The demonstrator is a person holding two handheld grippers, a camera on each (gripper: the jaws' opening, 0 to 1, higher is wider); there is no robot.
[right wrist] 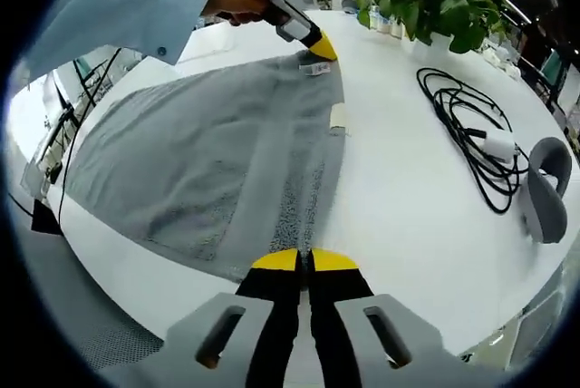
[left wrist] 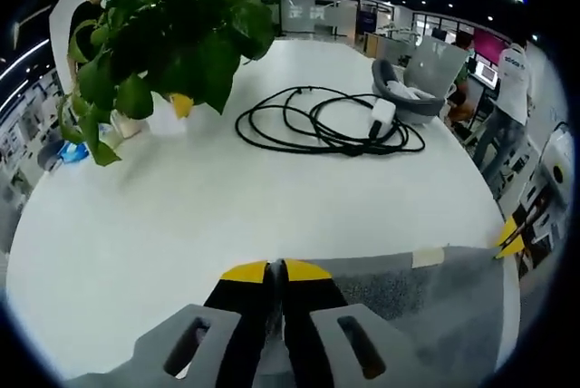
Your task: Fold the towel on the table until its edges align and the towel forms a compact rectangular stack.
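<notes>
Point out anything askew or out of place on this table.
The grey towel lies half-folded with its top layer slanted, so the edges do not line up. A loose coil of black cable with a white adapter sprawls beside it. Nothing looks spilled or damaged.

A leafy potted plant (left wrist: pixel 163 34) stands near the table's (left wrist: pixel 181 216) far edge, a coiled black cable (left wrist: pixel 317 125) mid-table, and a grey headset (right wrist: pixel 544 184) beside the cable.

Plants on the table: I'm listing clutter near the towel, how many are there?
1: the plant stands at the table's far edge, beyond the cable. Others may be hidden.
</notes>
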